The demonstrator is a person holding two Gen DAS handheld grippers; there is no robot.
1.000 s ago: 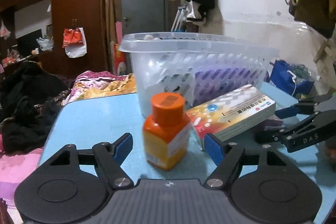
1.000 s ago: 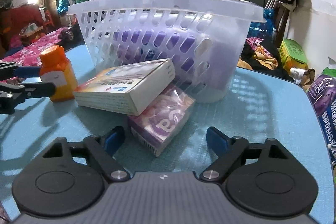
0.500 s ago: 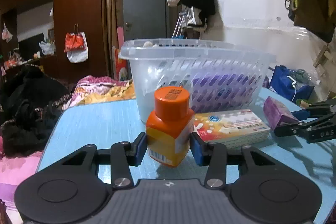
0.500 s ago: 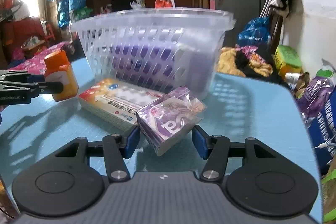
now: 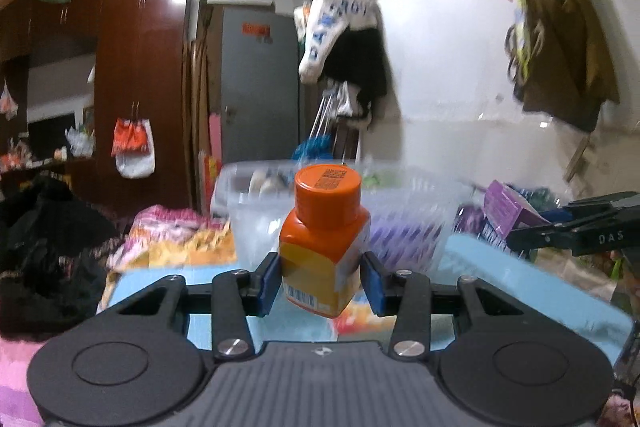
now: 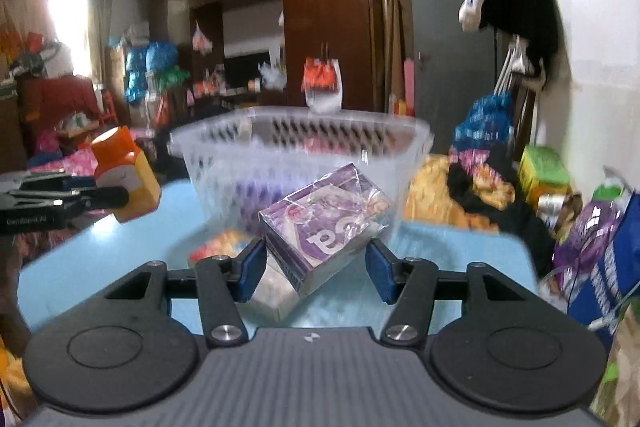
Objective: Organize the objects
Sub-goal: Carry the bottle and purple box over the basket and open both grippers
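My left gripper [image 5: 322, 281] is shut on an orange bottle [image 5: 325, 239] with an orange cap and holds it above the blue table [image 5: 520, 279]. It also shows in the right wrist view [image 6: 126, 177]. My right gripper [image 6: 316, 269] is shut on a purple wrapped box [image 6: 326, 227], lifted off the table. That box shows in the left wrist view [image 5: 506, 207], at the right. A clear plastic basket [image 6: 304, 143] stands behind both held things. A red and white flat box [image 6: 218, 247] lies on the table below.
Bedding and dark clothes [image 5: 48, 239] lie left of the table. Bags and a green box [image 6: 544, 173] sit to the right. A wardrobe [image 5: 140, 87] and a grey door [image 5: 260, 87] stand behind.
Both grippers have lifted their loads up off the table, nearer the basket's rim height. The views are blurred with motion. One second ago both grippers were open around their objects.
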